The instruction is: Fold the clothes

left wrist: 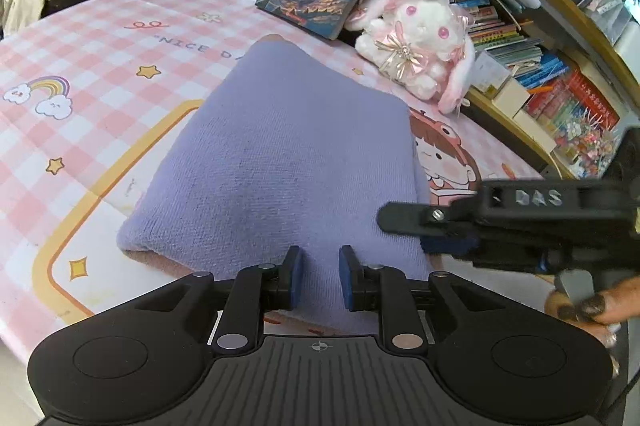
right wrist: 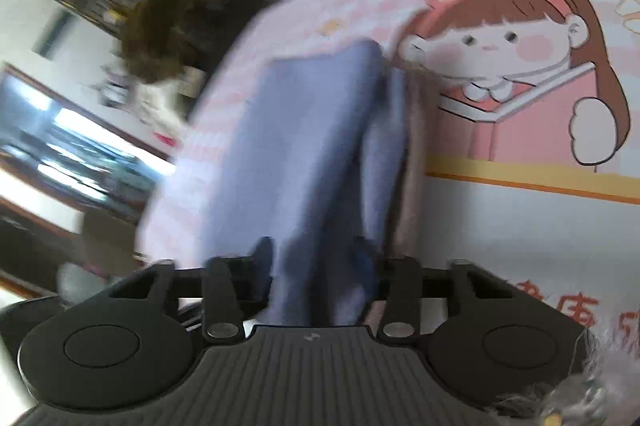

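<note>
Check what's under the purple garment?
The purple garment lies folded on the pink checked mat; a pinkish layer peeks out beneath its near-left edge. Anything else underneath is covered.

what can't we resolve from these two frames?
- Right wrist view: motion blur; whether the right gripper jaws clamp the purple cloth is unclear.
- Left wrist view: the cloth's near edge is hidden by the left gripper.
- Left wrist view: the hand is cut off by the frame edge.
</note>
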